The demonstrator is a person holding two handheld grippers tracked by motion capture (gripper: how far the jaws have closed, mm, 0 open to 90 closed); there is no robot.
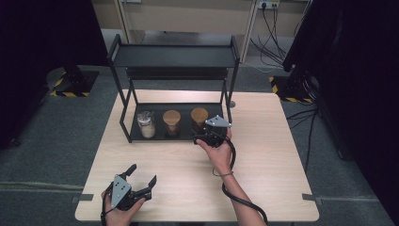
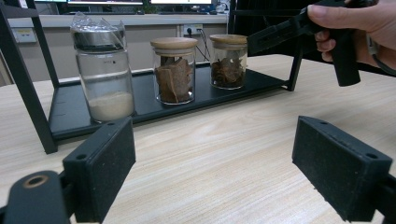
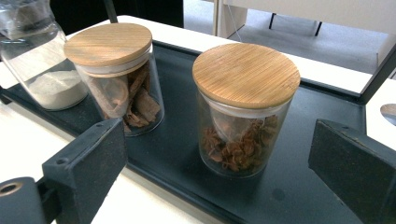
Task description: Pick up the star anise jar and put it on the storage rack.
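Three glass jars stand in a row on the lower tray (image 1: 160, 138) of a black rack. The right jar (image 3: 245, 107) has a bamboo lid and holds brown dried pieces. My right gripper (image 3: 218, 154) is open, its jaws either side of and just short of this jar, not touching it. In the high view the right gripper (image 1: 207, 133) sits at the tray's front right. The middle jar (image 3: 116, 74), also bamboo-lidded, holds bark-like pieces. The left jar (image 2: 102, 74) holds white powder under a plastic-wrapped top. My left gripper (image 1: 142, 173) rests open and empty near the table's front edge.
The rack's upper shelf (image 1: 174, 55) overhangs the jars, and its black posts (image 1: 229, 94) stand at the tray's corners. The light wooden table (image 1: 273, 155) has bare room to the right and in front of the rack. Cables trail from both grippers.
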